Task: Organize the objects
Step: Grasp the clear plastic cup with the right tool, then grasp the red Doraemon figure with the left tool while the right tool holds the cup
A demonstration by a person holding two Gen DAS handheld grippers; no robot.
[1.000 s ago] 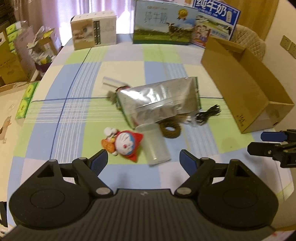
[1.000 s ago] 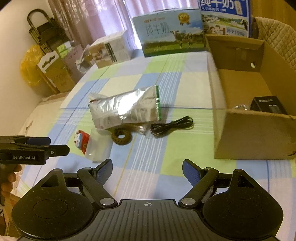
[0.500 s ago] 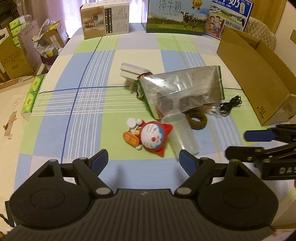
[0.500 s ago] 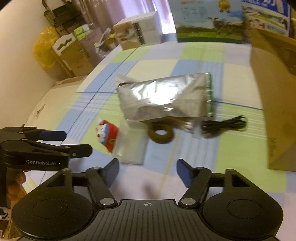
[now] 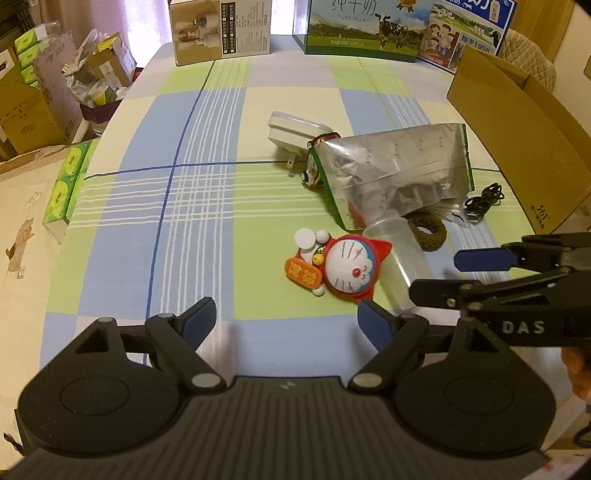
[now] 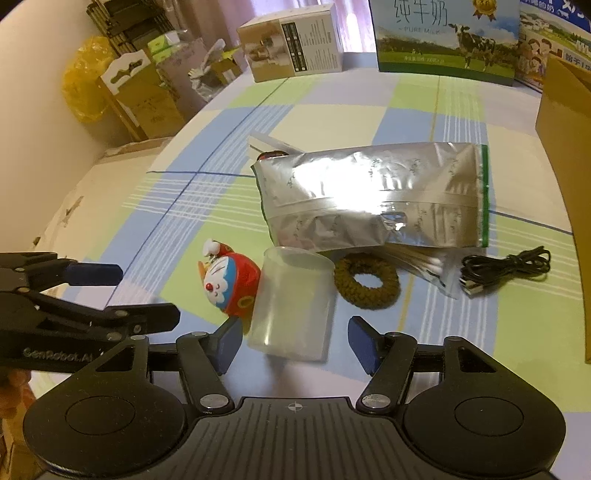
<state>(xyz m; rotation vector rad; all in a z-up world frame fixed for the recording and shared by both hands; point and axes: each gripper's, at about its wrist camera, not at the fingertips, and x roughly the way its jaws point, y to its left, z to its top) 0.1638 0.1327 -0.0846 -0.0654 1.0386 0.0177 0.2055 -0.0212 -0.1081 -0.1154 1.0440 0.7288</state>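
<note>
A clear plastic cup [image 6: 293, 306] lies on its side on the checked tablecloth, touching a red and blue cat toy [image 6: 229, 284] on its left. My right gripper [image 6: 295, 341] stands open, its fingertips on either side of the cup's near end. In the left wrist view the same toy [image 5: 345, 267] and cup [image 5: 395, 258] lie just ahead of my open left gripper [image 5: 286, 319], which holds nothing. Behind them lie a silver foil pouch [image 6: 373, 195], a brown hair ring [image 6: 367, 282], a bag of cotton swabs [image 6: 424, 264], a black USB cable [image 6: 506, 269] and a white plug adapter [image 5: 295, 129].
An open cardboard box [image 5: 524, 136] stands at the right side of the table. Milk cartons [image 5: 364, 26] and a small printed box [image 5: 221, 29] line the far edge. Boxes and bags [image 5: 44, 92] crowd the floor to the left, beyond the table's edge.
Both grippers moved forward and lower toward the toy and cup. The right gripper now brackets the lying cup; the left one came nearer the toy. Both stay open.
</note>
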